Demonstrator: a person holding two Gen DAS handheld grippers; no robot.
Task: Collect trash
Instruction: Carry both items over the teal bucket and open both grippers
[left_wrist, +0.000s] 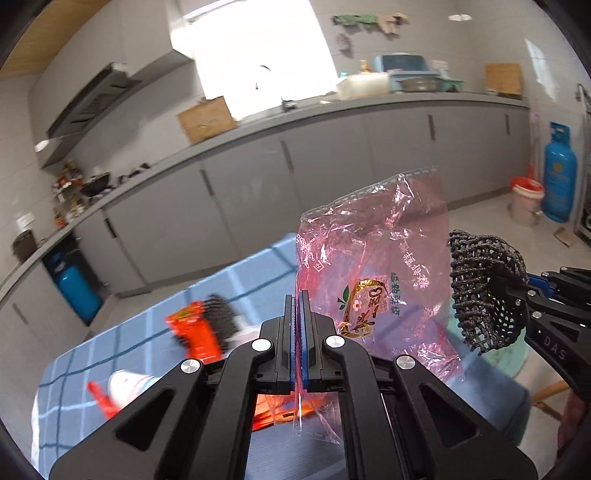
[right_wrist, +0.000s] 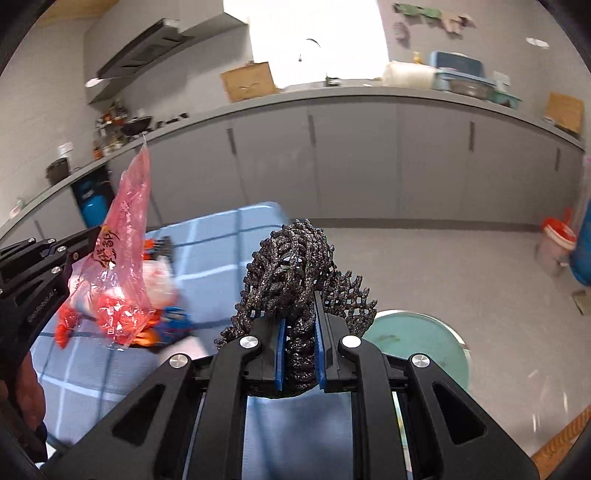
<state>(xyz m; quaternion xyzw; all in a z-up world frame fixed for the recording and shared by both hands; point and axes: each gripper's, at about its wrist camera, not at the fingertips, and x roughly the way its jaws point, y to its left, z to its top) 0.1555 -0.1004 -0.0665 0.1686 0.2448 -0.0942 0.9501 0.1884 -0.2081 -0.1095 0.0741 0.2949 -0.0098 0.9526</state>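
With the left gripper (left_wrist: 299, 295) clamped on a pink plastic wrapper (left_wrist: 373, 273) and the right gripper (right_wrist: 301, 314) on black foam netting (right_wrist: 295, 266), the teal bin (right_wrist: 421, 343) sits below-right, nearest the right hand.

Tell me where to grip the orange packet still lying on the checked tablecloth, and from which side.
Judging loosely, since it is blurred: take the orange packet by its free near edge, coming from above. It lies flat on the checked tablecloth, with a dark mesh piece against its far side. Both grippers are full now.
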